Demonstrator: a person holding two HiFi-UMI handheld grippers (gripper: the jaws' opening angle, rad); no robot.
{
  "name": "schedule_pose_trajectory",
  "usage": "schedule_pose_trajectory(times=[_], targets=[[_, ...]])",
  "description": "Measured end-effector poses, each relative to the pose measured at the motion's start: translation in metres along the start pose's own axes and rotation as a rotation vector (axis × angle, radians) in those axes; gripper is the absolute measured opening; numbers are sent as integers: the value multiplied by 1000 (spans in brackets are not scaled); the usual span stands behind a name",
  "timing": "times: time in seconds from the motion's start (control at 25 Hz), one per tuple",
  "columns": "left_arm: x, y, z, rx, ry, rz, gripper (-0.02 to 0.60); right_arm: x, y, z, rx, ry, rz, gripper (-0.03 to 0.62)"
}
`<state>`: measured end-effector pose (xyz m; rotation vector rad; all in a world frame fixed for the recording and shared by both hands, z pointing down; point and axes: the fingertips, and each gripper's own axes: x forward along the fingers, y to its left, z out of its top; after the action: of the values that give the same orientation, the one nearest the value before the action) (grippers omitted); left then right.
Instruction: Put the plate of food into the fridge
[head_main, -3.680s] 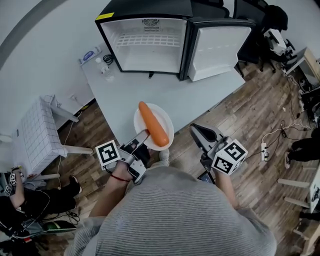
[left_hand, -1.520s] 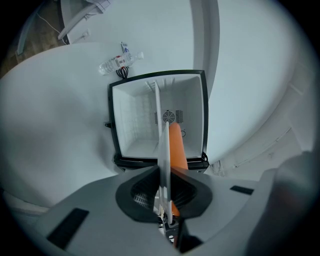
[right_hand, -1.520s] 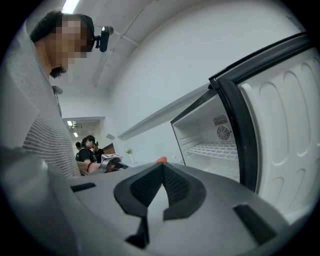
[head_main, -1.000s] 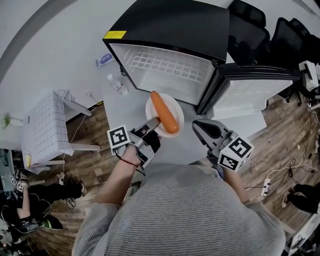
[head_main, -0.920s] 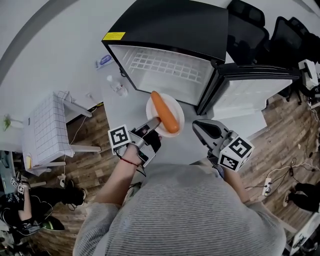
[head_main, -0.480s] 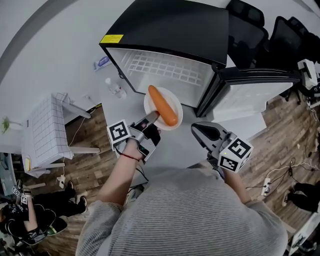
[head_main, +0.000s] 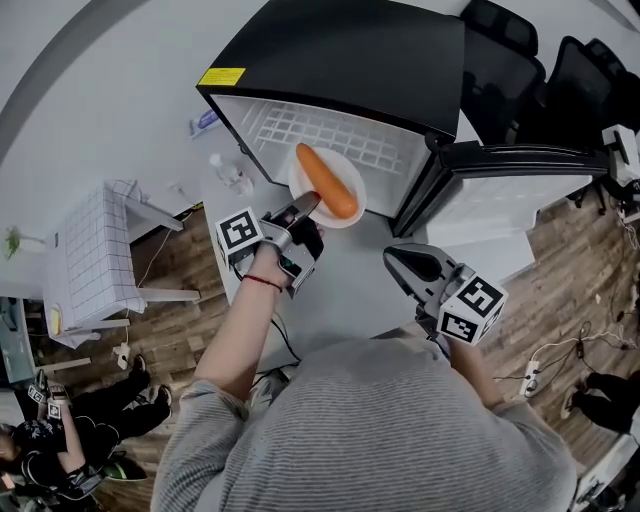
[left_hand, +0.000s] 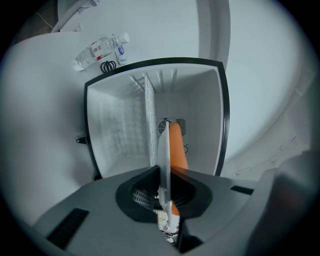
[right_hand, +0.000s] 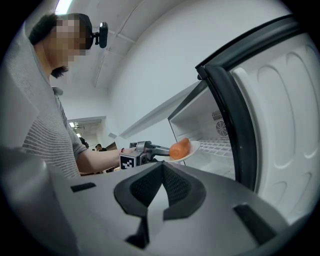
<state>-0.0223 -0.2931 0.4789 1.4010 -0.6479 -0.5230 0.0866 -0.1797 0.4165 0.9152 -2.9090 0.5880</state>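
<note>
Hanging level at the mouth of the open fridge (head_main: 340, 60), the white plate (head_main: 347, 172) carries one long carrot (head_main: 327, 181) that lies loose across it, nearly rim to rim. The plate is not yet inside and rests on nothing. The left gripper (head_main: 305, 208) holds it by the near rim alone, jaws drawn narrow onto that thin edge (its own view shows the rim pinched between the pads, with the carrot on one side).

Just beyond, a white wire shelf (head_main: 300, 125) spans the compartment, and the plate seems to ride slightly higher than it. The fridge stands on a pale table (head_main: 350, 275) with its door (head_main: 520, 190) swung out to the right. A small bottle (head_main: 228, 172) lies on the table left of the fridge. The right gripper (head_main: 410, 262) hangs low and well apart from the plate, jaws together on nothing.

The step in hand looks like the carry-in. With only one edge gripped, the carrot's weight probably pulls the far rim down, so the wrist should hold the plate flat and go slowly. It should go straight through the opening, clear of the frame on both sides, with an eye on the carrot's leading tip near the back wall. The plate's base should settle fully on the shelf before the jaws loosen.
</note>
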Motion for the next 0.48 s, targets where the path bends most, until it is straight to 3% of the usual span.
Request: schedule_pose_trajectory(times=[0.48], targets=[[32, 17, 31, 34, -48, 59, 37, 2, -11, -3, 10, 19, 7, 12]])
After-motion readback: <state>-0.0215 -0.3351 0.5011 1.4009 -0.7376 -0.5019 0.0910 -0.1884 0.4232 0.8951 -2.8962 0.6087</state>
